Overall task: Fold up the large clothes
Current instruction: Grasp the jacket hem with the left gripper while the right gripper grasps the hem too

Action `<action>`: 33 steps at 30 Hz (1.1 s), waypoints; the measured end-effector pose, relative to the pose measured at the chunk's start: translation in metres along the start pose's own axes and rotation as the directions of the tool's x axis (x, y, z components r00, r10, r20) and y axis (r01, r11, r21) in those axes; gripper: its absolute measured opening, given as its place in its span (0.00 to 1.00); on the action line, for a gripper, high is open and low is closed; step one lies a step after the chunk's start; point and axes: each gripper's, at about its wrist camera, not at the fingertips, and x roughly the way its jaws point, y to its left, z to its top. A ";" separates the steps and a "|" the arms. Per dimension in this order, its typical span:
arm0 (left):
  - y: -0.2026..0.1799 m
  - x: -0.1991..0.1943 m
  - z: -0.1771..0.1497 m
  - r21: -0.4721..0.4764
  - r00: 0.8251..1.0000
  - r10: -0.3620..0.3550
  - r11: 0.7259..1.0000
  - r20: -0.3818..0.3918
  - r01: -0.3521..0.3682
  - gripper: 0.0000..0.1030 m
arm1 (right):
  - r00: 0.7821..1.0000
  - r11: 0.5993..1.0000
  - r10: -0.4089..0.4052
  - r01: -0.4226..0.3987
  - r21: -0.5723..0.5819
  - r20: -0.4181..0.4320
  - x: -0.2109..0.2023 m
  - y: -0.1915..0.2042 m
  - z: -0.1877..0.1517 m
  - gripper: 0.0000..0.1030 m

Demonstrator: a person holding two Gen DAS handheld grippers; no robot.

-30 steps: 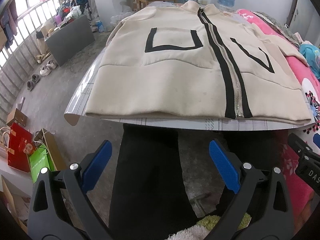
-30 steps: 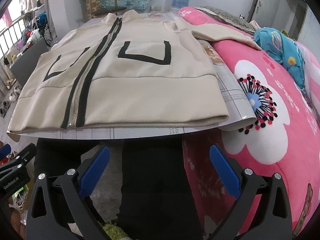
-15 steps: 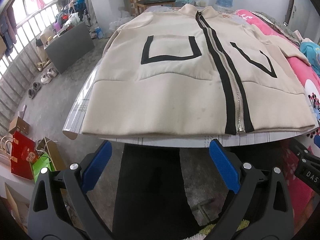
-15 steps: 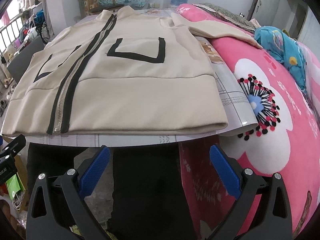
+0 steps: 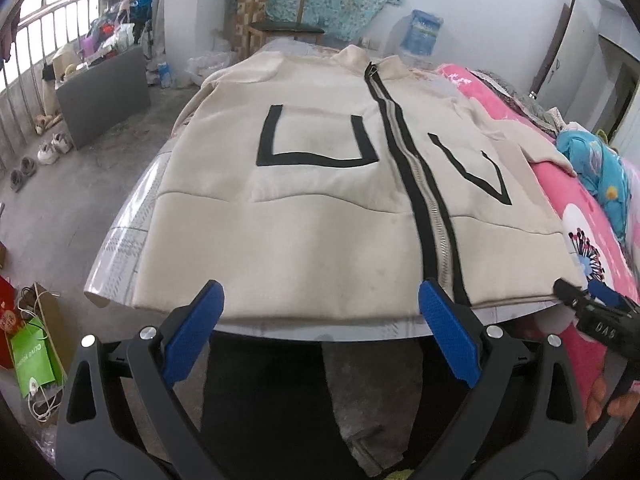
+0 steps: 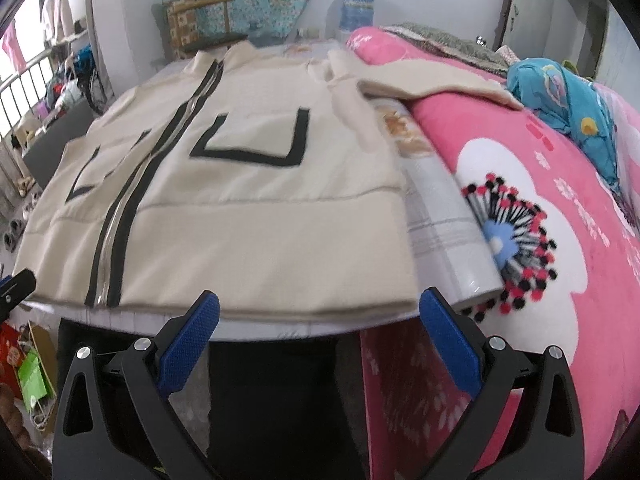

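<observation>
A beige zip jacket (image 5: 320,208) with black trim lies flat, front up, on a table, its hem toward me; it also shows in the right wrist view (image 6: 248,216). Its right sleeve (image 6: 432,84) stretches onto the pink blanket. My left gripper (image 5: 320,308) is open and empty, its blue pads just over the hem left of the zipper (image 5: 434,220). My right gripper (image 6: 320,308) is open and empty at the hem's right part. The right gripper's tip shows at the right in the left wrist view (image 5: 592,312).
The table (image 5: 120,248) has a glossy checked cover. A bed with a pink flowered blanket (image 6: 540,208) adjoins it on the right, with a blue garment (image 6: 568,96) on it. Paper bags (image 5: 32,352) stand on the floor at the left. A wooden chair (image 5: 280,28) is behind.
Both grippers have moved forward toward the jacket's hem; their pads now reach the table's near edge. Both stayed open.
</observation>
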 end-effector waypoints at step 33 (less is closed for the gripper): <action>0.061 0.049 0.032 0.047 0.948 0.316 0.947 0.048 -0.318 0.12 | 1.000 0.999 -0.002 0.003 -0.034 0.006 0.059 -0.021 0.031 0.13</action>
